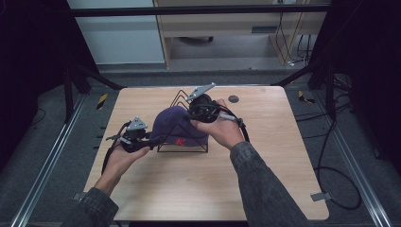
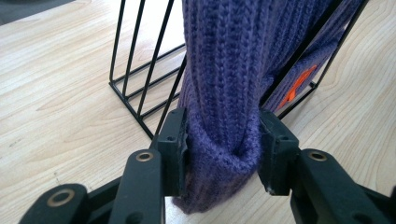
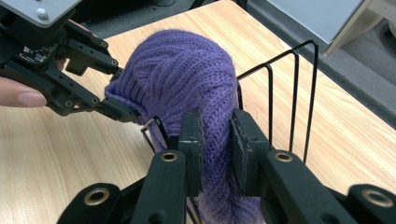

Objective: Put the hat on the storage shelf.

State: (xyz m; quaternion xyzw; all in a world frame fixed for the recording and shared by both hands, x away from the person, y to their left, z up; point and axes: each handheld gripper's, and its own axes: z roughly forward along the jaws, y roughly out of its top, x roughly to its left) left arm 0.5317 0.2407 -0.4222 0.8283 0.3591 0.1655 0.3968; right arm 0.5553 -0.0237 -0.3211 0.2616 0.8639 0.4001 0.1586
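Observation:
A purple knit beanie (image 1: 176, 124) with an orange mark (image 1: 179, 141) is draped over a black wire rack (image 1: 182, 147) in the middle of the table. My left gripper (image 1: 152, 138) is at the beanie's left edge, shut on a fold of the rim (image 2: 224, 140). From the right, my right gripper (image 1: 191, 113) is shut on a bunch of the knit (image 3: 215, 140) near the top. In the right gripper view the beanie (image 3: 182, 79) bulges over the rack wires (image 3: 292, 93), and the left gripper (image 3: 119, 91) pinches its far edge.
The wooden table (image 1: 208, 184) has free room in front of the rack and on both sides. A small dark round disc (image 1: 233, 99) lies near the far edge. Cables trail from both grippers; a loop of cable (image 1: 335, 189) lies on the floor at the right.

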